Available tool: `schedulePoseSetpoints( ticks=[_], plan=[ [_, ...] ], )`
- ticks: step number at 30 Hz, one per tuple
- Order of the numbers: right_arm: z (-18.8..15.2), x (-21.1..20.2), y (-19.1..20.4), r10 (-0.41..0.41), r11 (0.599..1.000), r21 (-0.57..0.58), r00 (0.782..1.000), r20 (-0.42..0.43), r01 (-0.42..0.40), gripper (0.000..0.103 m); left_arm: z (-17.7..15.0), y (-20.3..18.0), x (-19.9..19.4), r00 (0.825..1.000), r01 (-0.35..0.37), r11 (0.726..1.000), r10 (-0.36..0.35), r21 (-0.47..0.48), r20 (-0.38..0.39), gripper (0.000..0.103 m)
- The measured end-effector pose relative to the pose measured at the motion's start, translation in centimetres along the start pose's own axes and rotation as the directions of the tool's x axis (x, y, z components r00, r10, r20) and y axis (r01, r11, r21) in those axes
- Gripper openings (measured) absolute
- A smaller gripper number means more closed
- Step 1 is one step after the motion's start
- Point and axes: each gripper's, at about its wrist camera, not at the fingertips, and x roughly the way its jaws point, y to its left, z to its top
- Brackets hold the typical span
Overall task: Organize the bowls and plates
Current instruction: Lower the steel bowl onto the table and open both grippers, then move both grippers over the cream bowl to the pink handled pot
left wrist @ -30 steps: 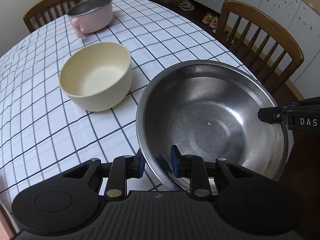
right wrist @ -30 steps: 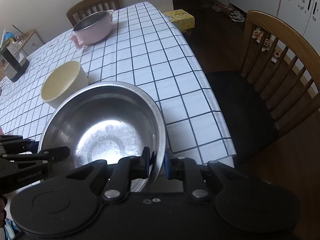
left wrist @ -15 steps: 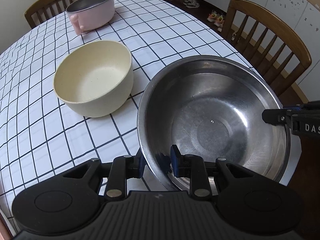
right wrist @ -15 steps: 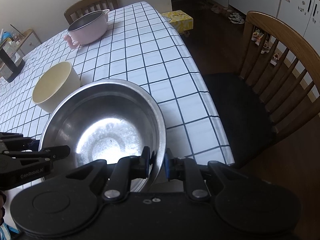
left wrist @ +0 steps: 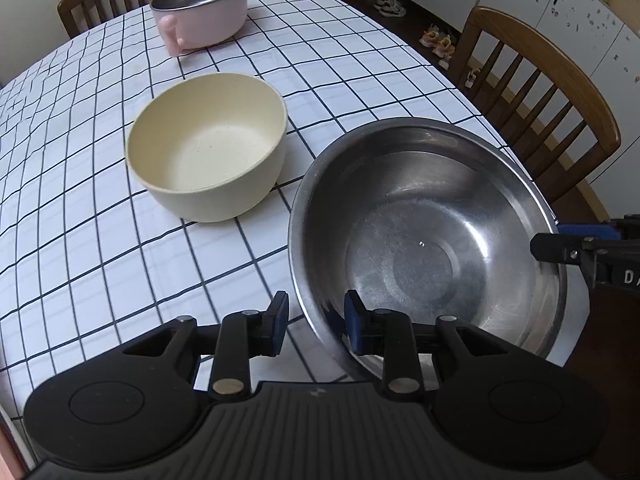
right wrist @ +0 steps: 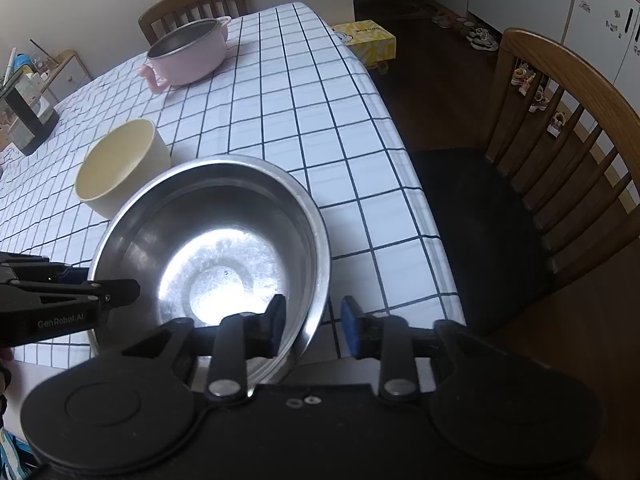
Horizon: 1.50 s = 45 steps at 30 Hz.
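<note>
A large steel bowl point(left wrist: 424, 240) point(right wrist: 224, 248) rests on the near corner of the checked tablecloth. My left gripper point(left wrist: 314, 318) is open, its fingers on either side of the bowl's near rim without clamping it. My right gripper point(right wrist: 312, 322) is open too, straddling the opposite rim. A cream bowl point(left wrist: 208, 148) point(right wrist: 120, 164) stands just beyond the steel bowl. A pink pot point(left wrist: 202, 10) point(right wrist: 188, 54) with a steel inside sits at the far end of the table.
Wooden chairs stand at the right side point(left wrist: 540, 92) point(right wrist: 560, 152) and the far end point(right wrist: 192, 8). A yellow box point(right wrist: 366, 38) lies on the floor past the table. A dark holder point(right wrist: 26, 116) stands at the left table edge.
Both grippers have opened and let go of the steel bowl's rim; the jaws were clamped on it before. The bowl now sits a little nearer the cream bowl.
</note>
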Motion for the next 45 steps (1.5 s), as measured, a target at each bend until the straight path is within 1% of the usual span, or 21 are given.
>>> schedulePoseSetpoints(
  ticks=[2, 4, 5, 9, 14, 16, 19, 23, 25, 28, 29, 31, 34, 39, 42, 45],
  plan=[
    [0.1, -0.6, 0.1, 0.012, 1.0, -0.005, 1.0, 0.007, -0.012, 0.035, -0.3, 0.3, -0.7, 1.0, 0.01, 1.0, -0.01, -0.001, 0.009, 0.035],
    [0.2, -1.3, 0.5, 0.024, 1.0, -0.012, 1.0, 0.017, -0.024, 0.039, -0.6, 0.7, -1.6, 1.0, 0.01, 1.0, -0.01, -0.014, 0.029, 0.06],
    [0.2, -1.6, 0.7, 0.028, 0.999, -0.019, 0.999, 0.023, -0.028, 0.04, -0.7, 1.0, -2.2, 0.999, 0.013, 1.0, -0.012, -0.025, 0.045, 0.062],
    [0.5, -3.0, 2.0, 0.044, 0.998, -0.05, 0.998, 0.04, -0.042, 0.046, -1.1, 1.8, -4.3, 0.996, 0.014, 0.999, -0.011, -0.039, 0.084, 0.063],
    [1.2, -5.0, 3.9, 0.059, 0.995, -0.08, 0.995, 0.074, -0.053, 0.054, -0.9, 2.9, -7.6, 0.988, 0.002, 0.999, 0.006, -0.05, 0.155, 0.063],
    [1.7, -5.9, 4.7, 0.068, 0.994, -0.087, 0.994, 0.091, -0.06, 0.059, -0.5, 3.3, -9.0, 0.982, -0.005, 0.999, 0.014, -0.053, 0.187, 0.063],
    [2.6, -6.9, 5.8, 0.078, 0.992, -0.111, 0.99, 0.116, -0.065, 0.063, 0.2, 3.8, -10.8, 0.972, -0.013, 0.999, 0.025, -0.05, 0.234, 0.063],
    [4.2, -7.9, 6.8, 0.091, 0.989, -0.128, 0.985, 0.145, -0.073, 0.065, 1.5, 4.5, -12.7, 0.959, -0.014, 0.998, 0.029, -0.055, 0.283, 0.066],
    [5.2, -8.2, 7.1, 0.098, 0.989, -0.13, 0.983, 0.157, -0.077, 0.071, 2.3, 4.8, -13.2, 0.953, -0.015, 0.998, 0.033, -0.06, 0.301, 0.066],
    [6.9, -8.3, 7.6, 0.106, 0.987, -0.141, 0.98, 0.171, -0.082, 0.074, 3.8, 5.3, -13.5, 0.946, -0.018, 0.997, 0.04, -0.073, 0.322, 0.067],
    [7.4, -8.3, 7.7, 0.11, 0.986, -0.147, 0.979, 0.174, -0.084, 0.075, 4.3, 5.5, -13.5, 0.944, -0.017, 0.997, 0.042, -0.08, 0.326, 0.069],
    [8.5, -8.1, 8.0, 0.116, 0.983, -0.165, 0.977, 0.179, -0.086, 0.08, 5.5, 5.9, -13.5, 0.939, -0.018, 0.995, 0.05, -0.098, 0.341, 0.077],
    [10.4, -7.6, 8.3, 0.135, 0.976, -0.197, 0.973, 0.185, -0.098, 0.085, 7.3, 6.6, -13.3, 0.932, -0.021, 0.993, 0.061, -0.115, 0.358, 0.077],
    [14.1, -6.1, 8.8, 0.153, 0.966, -0.235, 0.968, 0.199, -0.105, 0.097, 10.9, 8.1, -12.3, 0.929, -0.018, 0.984, 0.081, -0.175, 0.36, 0.078],
    [16.7, -4.9, 8.8, 0.156, 0.963, -0.249, 0.967, 0.203, -0.103, 0.099, 13.4, 9.1, -11.5, 0.927, -0.037, 0.978, 0.11, -0.205, 0.359, 0.078],
    [19.6, -3.3, 8.7, 0.161, 0.962, -0.25, 0.968, 0.194, -0.11, 0.1, 16.1, 10.3, -10.1, 0.929, -0.061, 0.968, 0.144, -0.243, 0.341, 0.078]
  ],
)
